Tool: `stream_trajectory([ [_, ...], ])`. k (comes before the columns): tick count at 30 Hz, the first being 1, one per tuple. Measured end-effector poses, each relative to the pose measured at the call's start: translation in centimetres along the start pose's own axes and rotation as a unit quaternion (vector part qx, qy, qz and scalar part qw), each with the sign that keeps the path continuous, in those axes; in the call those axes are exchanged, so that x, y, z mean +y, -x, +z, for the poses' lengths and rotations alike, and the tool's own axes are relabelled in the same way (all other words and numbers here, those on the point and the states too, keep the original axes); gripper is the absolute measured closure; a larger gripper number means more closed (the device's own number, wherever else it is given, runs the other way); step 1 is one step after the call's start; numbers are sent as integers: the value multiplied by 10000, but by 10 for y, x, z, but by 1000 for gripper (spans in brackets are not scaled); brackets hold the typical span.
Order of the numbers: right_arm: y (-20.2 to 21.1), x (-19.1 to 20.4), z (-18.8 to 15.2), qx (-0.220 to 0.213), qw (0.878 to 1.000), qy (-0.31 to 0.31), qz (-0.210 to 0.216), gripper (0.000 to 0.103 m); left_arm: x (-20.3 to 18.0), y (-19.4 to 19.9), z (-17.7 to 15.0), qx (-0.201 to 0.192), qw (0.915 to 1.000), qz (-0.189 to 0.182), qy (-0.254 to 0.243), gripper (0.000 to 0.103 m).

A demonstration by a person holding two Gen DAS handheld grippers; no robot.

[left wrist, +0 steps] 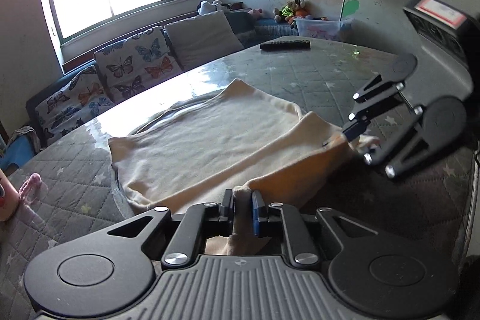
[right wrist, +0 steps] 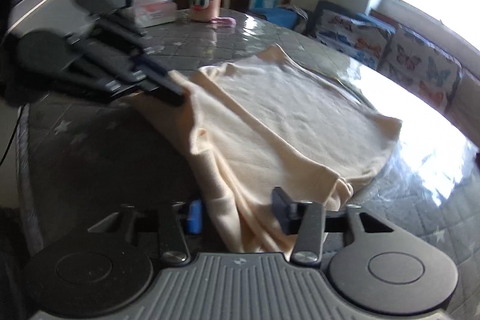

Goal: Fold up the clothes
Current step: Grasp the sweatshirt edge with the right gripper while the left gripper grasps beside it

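Cream garment (left wrist: 210, 137) spread mostly flat on quilted grey table (left wrist: 315, 74), near edge lifted into soft ridge. Left gripper (left wrist: 242, 210) fingers clenched on garment's near edge. Right gripper (right wrist: 237, 209) fingers parted wide, cloth draped loosely between them, ungripped. Remote (left wrist: 285, 45) beyond garment.

My left gripper (left wrist: 242, 207) is pinched nearly closed on cloth; my right gripper (right wrist: 237, 215) has its jaws spread wide, cloth between.

Motion-blurred left tool (right wrist: 168, 86)
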State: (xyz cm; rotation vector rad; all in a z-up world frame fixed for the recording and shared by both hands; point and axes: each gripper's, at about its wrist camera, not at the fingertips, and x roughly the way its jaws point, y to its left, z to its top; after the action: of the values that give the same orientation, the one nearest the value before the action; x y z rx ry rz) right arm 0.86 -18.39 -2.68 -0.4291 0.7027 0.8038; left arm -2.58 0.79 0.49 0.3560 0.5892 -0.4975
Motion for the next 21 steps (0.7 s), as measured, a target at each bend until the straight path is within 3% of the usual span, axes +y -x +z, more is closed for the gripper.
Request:
stream_trajectory([
  [3, 0, -10, 4, 36, 9993, -331, 139, 85, -5, 7, -8, 13, 9999, 107, -118, 58],
  [4, 1, -13, 6, 34, 9990, -420, 175, 86, -8, 9, -11, 23, 9998, 113, -168, 57],
  [12, 9, -33, 21, -139, 9950, -953, 260, 91, -24, 10, -30, 143, 9969, 292, -719, 55],
  [21, 11, -32, 25, -189, 9945, -1006, 214, 94, -23, -1, -36, 211, 9944, 419, -951, 55],
])
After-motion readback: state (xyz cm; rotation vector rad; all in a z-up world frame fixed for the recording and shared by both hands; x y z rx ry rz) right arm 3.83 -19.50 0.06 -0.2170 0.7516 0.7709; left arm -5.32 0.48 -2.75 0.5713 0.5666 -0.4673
